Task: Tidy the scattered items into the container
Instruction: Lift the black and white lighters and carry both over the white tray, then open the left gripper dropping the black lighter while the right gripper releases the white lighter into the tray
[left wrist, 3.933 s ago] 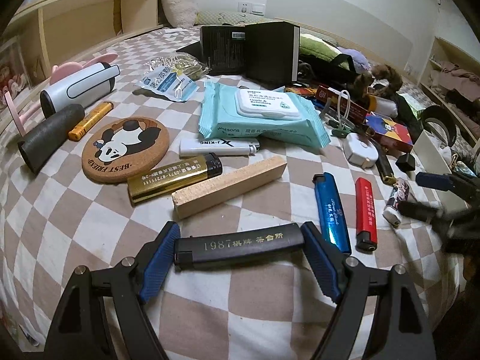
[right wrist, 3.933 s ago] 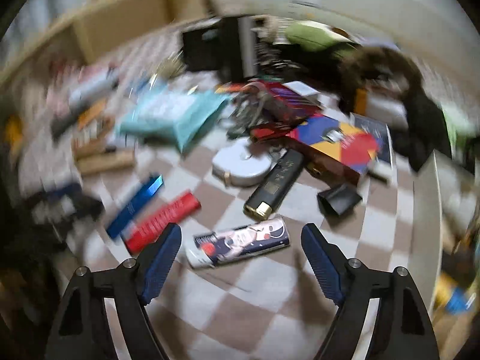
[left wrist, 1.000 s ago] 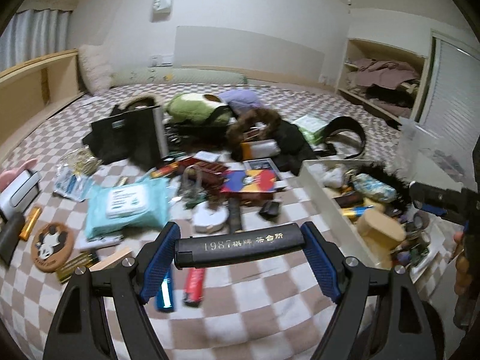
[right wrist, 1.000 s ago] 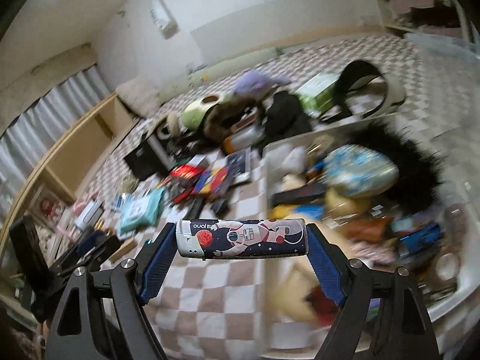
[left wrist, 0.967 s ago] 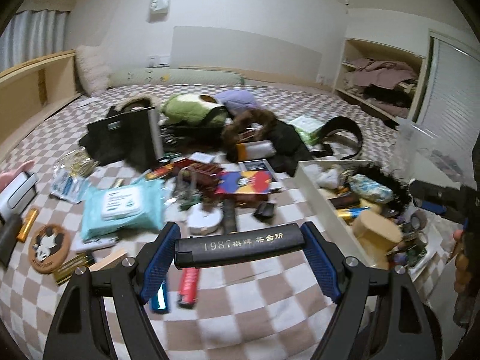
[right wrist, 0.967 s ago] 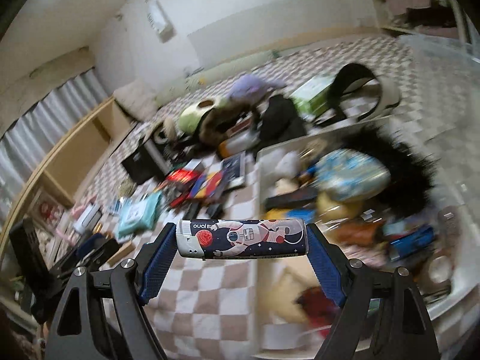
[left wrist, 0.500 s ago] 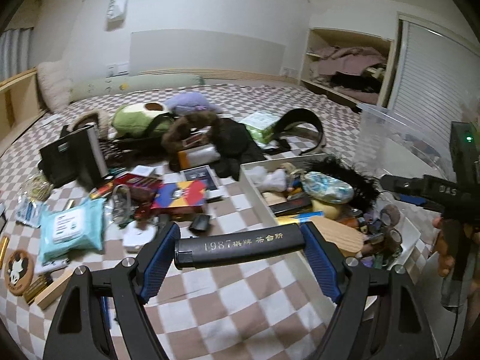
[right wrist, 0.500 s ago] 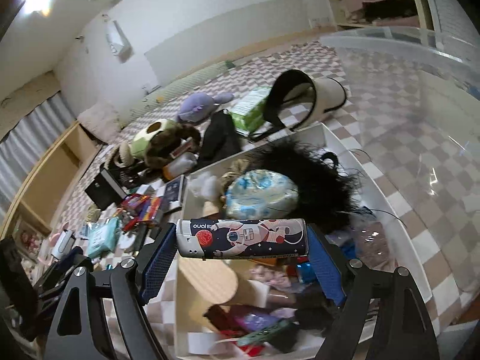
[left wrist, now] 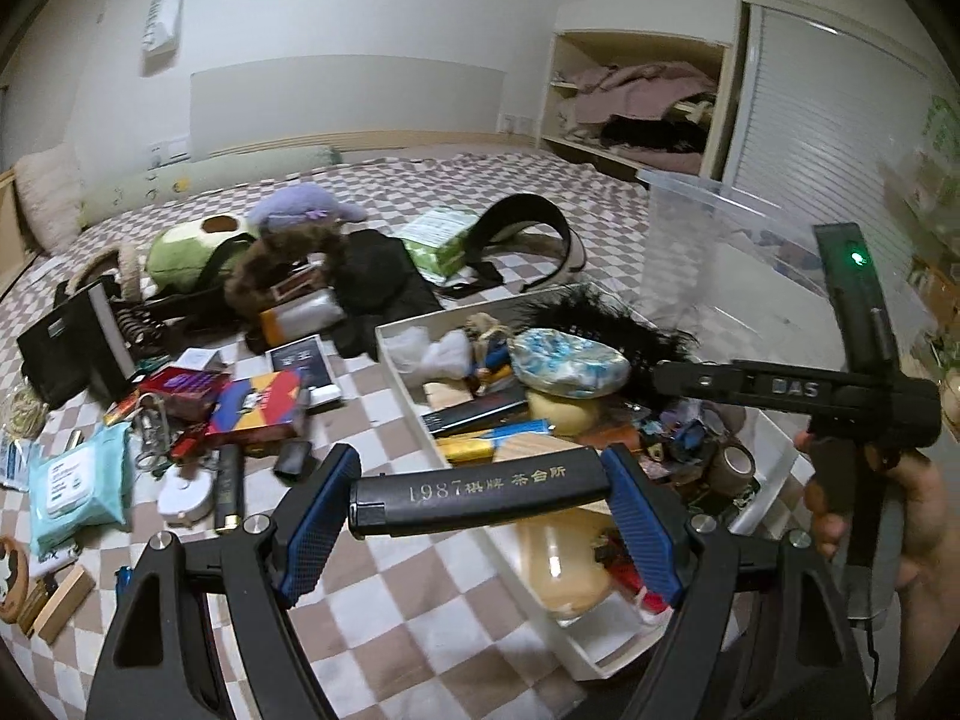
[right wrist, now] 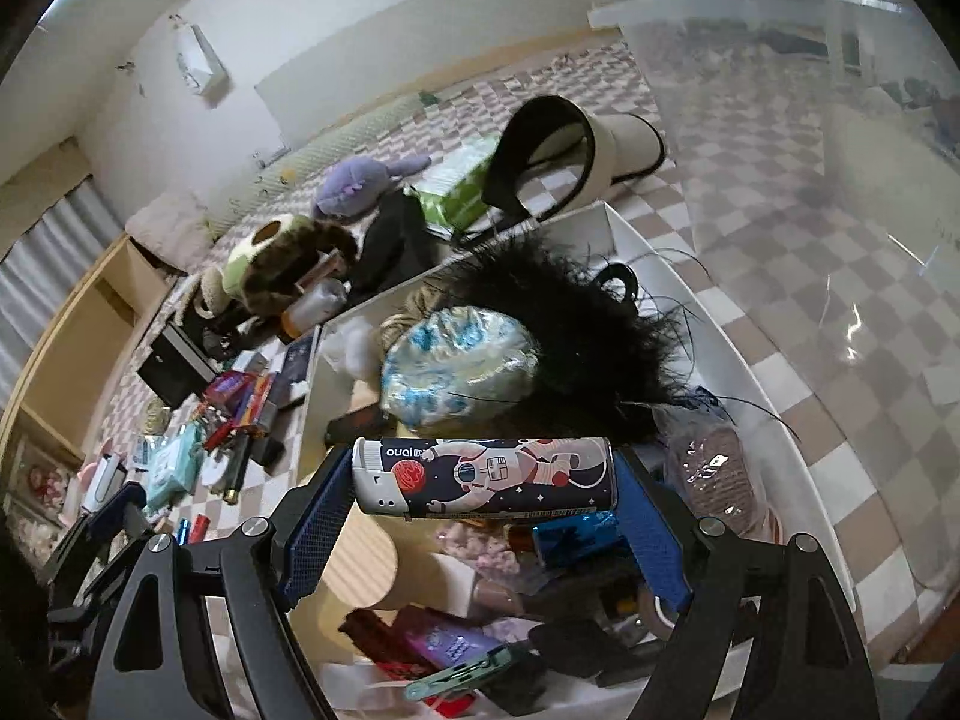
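My left gripper (left wrist: 480, 495) is shut on a black lighter (left wrist: 480, 489) with gold lettering, held crosswise above the near left corner of the white container (left wrist: 399, 375). My right gripper (right wrist: 483, 480) is shut on an astronaut-print lighter (right wrist: 486, 477), hovering over the container's (right wrist: 651, 249) full interior. Inside lie a black feathery thing (right wrist: 576, 324), a blue-white bundle (right wrist: 456, 360), a wooden lid (right wrist: 360, 558) and small items. In the left wrist view the right gripper's black body (left wrist: 798, 390) and a hand (left wrist: 918, 528) appear at right, over the container.
A clear plastic bin (right wrist: 810, 120) stands right of the container. Left of it on the checkered bed lie a wipes pack (left wrist: 78, 483), a colourful box (left wrist: 258, 408), a white round case (left wrist: 186, 492), dark lighters, a black box (left wrist: 72, 342), plush toys (left wrist: 198, 249) and a visor (right wrist: 558, 150).
Both grippers have risen from the bed with their lighters and swung right: the left now hangs at the container's corner, the right over its contents.
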